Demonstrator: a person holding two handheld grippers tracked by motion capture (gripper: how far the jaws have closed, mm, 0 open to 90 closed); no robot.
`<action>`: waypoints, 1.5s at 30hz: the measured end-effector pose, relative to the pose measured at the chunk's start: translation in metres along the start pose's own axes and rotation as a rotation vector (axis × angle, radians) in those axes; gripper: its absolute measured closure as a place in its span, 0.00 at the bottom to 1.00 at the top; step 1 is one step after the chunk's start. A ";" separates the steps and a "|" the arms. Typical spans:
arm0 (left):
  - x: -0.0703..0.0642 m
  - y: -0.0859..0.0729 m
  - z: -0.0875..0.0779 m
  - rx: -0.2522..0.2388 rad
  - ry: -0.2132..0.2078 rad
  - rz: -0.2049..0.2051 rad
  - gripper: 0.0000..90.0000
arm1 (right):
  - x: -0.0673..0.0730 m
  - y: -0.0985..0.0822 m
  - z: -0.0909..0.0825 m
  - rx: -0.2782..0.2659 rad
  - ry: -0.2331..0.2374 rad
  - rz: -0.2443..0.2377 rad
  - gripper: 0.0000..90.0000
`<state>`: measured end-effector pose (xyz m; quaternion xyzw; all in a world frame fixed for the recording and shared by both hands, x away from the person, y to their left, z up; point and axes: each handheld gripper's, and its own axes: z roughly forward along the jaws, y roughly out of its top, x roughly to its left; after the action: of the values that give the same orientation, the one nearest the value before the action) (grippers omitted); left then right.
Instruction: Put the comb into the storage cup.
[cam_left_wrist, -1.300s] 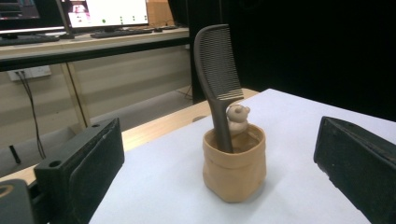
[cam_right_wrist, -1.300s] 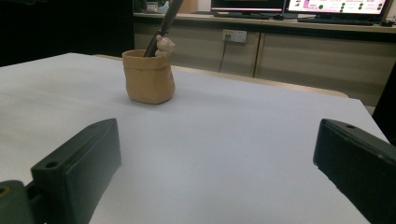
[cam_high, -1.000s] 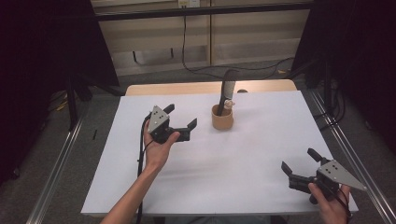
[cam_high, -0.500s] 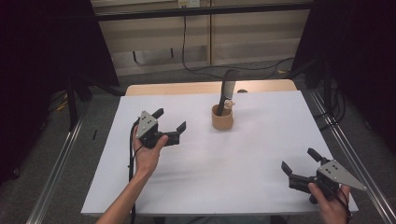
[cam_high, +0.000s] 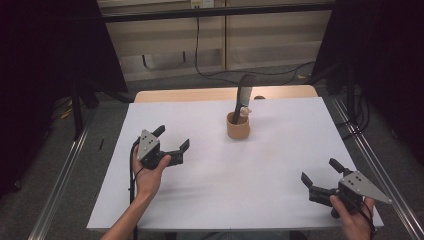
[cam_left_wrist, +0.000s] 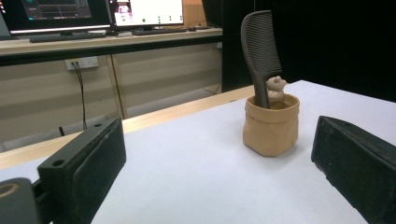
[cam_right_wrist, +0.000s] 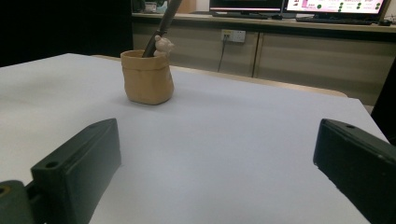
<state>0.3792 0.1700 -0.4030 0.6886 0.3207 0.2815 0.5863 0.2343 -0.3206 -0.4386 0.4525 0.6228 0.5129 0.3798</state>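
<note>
A tan bag-shaped cup (cam_high: 238, 128) stands upright toward the back middle of the white table (cam_high: 260, 195). A black comb (cam_high: 242, 100) leans in it, beside a small beige figure (cam_high: 245, 110). My left gripper (cam_high: 172, 140) hovers at the table's left, open and empty, well apart from the cup. From the left gripper view, the cup (cam_left_wrist: 271, 123) with the comb (cam_left_wrist: 259, 56) stands ahead between the jaws. My right gripper (cam_high: 320, 172) is at the front right corner, open and empty. The cup (cam_right_wrist: 147, 76) lies far ahead of it, to the left.
A wooden strip (cam_high: 200, 94) runs along the table's far edge. Metal rails (cam_high: 60, 185) flank the table on both sides. Cables (cam_high: 200, 55) hang at the back, and monitors (cam_left_wrist: 144, 11) sit on a bench beyond.
My left gripper has drawn back from the cup, moving left and toward the front of the table. The right gripper has stayed put.
</note>
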 end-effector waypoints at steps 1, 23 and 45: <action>0.001 -0.001 -0.002 -0.005 0.006 -0.006 0.04 | 0.000 0.000 0.000 0.000 0.001 0.000 0.00; 0.005 -0.016 -0.047 0.028 0.073 -0.080 0.06 | 0.001 0.001 -0.001 -0.005 -0.001 -0.004 0.01; 0.000 -0.037 -0.099 0.023 0.138 -0.055 0.06 | 0.002 0.001 -0.001 -0.003 -0.002 -0.001 0.00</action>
<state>0.2994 0.2365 -0.4246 0.6652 0.3825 0.3085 0.5622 0.2333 -0.3192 -0.4377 0.4523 0.6218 0.5133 0.3813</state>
